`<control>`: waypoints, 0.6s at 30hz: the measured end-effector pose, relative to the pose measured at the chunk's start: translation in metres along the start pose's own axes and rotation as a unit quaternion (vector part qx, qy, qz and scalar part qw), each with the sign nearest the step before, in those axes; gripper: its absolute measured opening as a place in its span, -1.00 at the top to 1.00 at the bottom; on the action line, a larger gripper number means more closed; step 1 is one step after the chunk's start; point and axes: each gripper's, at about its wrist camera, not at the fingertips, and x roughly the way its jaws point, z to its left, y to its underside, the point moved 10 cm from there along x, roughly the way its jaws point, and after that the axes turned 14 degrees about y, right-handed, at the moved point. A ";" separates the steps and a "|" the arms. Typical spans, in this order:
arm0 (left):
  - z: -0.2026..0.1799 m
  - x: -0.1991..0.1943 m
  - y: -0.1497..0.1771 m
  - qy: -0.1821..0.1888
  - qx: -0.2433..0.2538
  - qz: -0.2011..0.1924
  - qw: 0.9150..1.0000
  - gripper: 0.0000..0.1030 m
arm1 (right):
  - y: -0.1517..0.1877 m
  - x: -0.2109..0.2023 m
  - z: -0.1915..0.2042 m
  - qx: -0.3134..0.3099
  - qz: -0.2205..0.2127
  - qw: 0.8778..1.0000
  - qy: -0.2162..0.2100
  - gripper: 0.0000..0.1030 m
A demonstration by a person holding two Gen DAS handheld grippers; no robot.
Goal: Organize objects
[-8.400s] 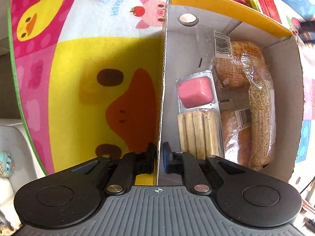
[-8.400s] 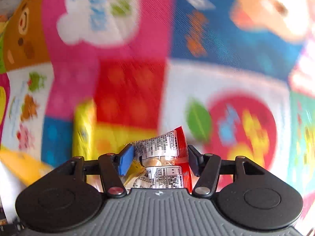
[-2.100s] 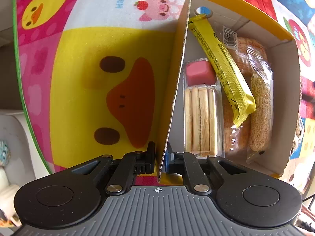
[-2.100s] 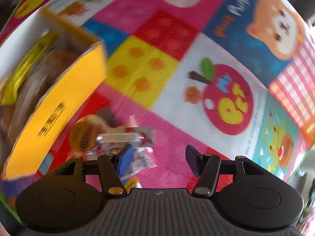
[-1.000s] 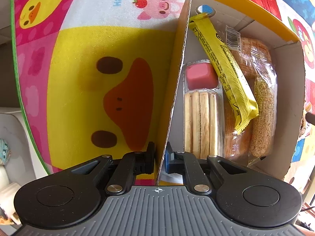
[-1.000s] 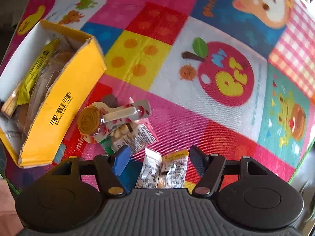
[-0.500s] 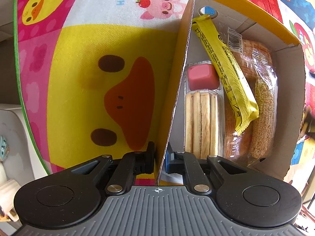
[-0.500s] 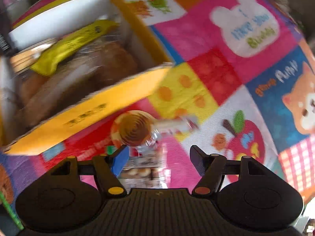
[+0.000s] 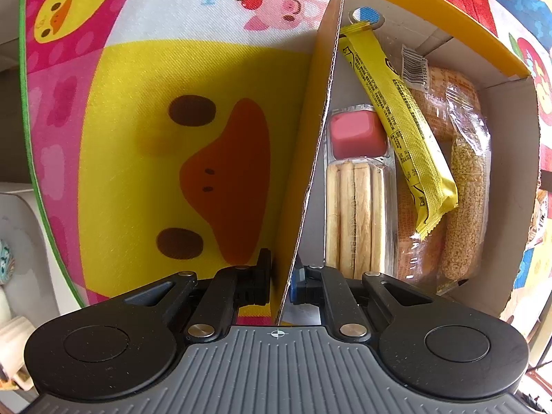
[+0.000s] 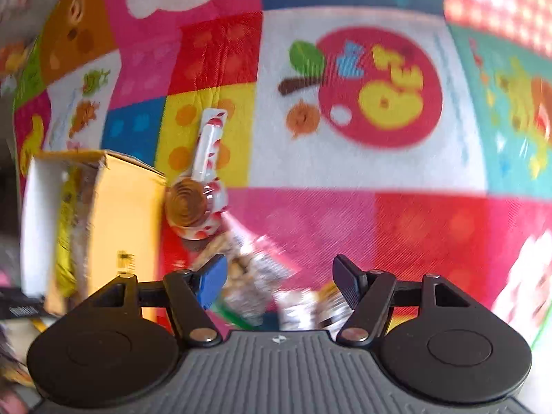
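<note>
The left hand-held gripper [image 9: 280,284] is closed on the side wall of the yellow box [image 9: 312,138], one finger outside and one inside. I judge this grip keeps the box steady and its open top free, so the other hand can drop things in.

Inside the box, just past the gripper, lies the pack of biscuit sticks [image 9: 355,214] with its pink dip cup; beside it the yellow bar [image 9: 400,120] rests slantwise over the clear bag of snacks [image 9: 465,179].

The right hand-held gripper [image 10: 279,277] is wide open and holds nothing. It hangs above the small snack packets [image 10: 255,276], which lie on the colourful mat [image 10: 310,217] right of the box. Further along the box wall, the lollipop [image 10: 193,203] touches it.

Compared with half a second ago, the right gripper sees the box more from the side and the packets sit between its fingers; the left view is almost unchanged.
</note>
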 end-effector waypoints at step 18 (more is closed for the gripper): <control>-0.003 0.003 0.001 0.011 0.017 0.005 1.000 0.78 | -0.007 0.016 0.037 0.073 0.021 0.997 0.027 -0.18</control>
